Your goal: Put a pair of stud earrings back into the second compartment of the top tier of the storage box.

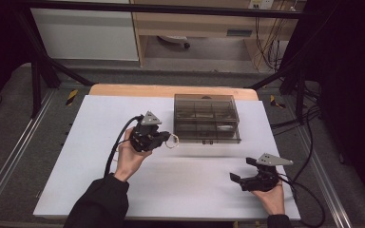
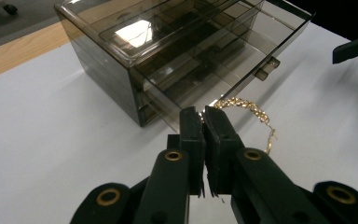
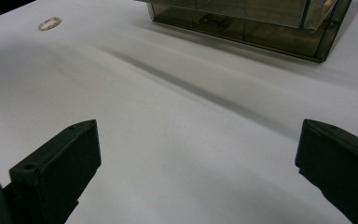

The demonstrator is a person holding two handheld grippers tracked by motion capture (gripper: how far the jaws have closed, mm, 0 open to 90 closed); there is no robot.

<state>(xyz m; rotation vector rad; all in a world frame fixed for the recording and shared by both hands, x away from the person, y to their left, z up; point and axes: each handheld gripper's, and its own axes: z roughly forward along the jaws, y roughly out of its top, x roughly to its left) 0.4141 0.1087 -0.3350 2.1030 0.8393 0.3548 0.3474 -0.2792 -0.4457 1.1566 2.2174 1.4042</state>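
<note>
1. Near the front right corner of the table [image 1: 76, 190], our right gripper [image 1: 245, 169] rests low, jaws spread wide with nothing between them.
2. Farther in, left of centre, our left gripper [image 2: 204, 112] pinches a gold chain [image 2: 251, 110], which dangles above the surface.
3. Beyond it, toward the back edge, stands the smoky drawer box [image 1: 206, 118].

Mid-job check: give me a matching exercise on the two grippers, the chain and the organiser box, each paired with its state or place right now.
Things:
1. left gripper
2. right gripper
3. gold chain
4. smoky clear drawer box

States or places:
A. jaws wide apart, nothing between them
B. stands at the far side of the white board
C. hangs from closed jaws
D. shut on a piece of jewellery

Pairs: 1-D, 2-A, 3-C, 4-B
</note>
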